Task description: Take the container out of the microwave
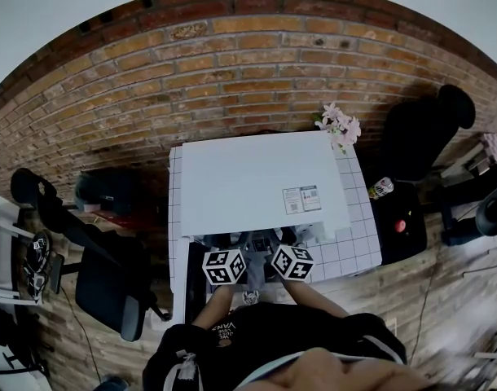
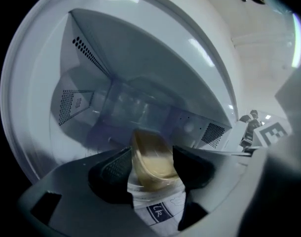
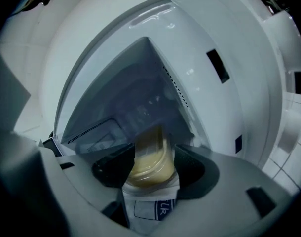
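With the left tongs (image 2: pixel 151 156) and right tongs (image 3: pixel 154 156) both wide open, framing but not gripping the container (image 2: pixel 149 168) at the open microwave's (image 1: pixel 257 182) near edge, an uneven squeeze could tip it and spill it.

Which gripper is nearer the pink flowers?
The right gripper, its marker cube on the same side of the microwave as the flowers; the left gripper is farther off.

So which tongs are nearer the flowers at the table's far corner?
Right. In the head view the right tongs are at the microwave's front, below and left of the flowers. The left tongs sit beside them, further to the left.
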{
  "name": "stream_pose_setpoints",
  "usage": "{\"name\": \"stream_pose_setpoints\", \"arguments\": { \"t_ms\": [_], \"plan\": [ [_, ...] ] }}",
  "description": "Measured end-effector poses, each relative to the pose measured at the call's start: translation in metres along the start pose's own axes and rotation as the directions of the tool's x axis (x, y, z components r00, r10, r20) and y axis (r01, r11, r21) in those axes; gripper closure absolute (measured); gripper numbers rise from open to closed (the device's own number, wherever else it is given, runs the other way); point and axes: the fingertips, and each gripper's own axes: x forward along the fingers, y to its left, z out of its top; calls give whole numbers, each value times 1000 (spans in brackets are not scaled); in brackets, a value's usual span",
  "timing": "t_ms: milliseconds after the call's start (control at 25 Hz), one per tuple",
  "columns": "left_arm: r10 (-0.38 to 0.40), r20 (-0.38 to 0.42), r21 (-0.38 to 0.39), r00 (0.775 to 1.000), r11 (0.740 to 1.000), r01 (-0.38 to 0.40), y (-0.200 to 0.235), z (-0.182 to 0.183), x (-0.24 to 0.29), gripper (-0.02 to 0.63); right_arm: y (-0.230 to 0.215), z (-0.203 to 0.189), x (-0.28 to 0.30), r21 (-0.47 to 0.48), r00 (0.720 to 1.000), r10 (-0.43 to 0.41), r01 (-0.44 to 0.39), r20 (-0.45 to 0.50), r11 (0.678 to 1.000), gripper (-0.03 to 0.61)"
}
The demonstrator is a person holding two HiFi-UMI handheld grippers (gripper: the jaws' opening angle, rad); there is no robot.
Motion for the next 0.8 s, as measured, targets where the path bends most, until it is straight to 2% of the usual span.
{"name": "stream_pose_setpoints", "arguments": {
  "t_ms": [520, 800],
  "plan": [
    [-17, -35, -14, 999, 1000, 16, 4, -9, 18, 364, -8, -10, 20, 64, 999, -28, 30, -32, 998, 348],
    [-16, -62, -24, 998, 1000, 14, 7, -19, 22, 364, -6, -14, 27, 85, 999, 10, -6, -46, 996, 348]
  ]
}}
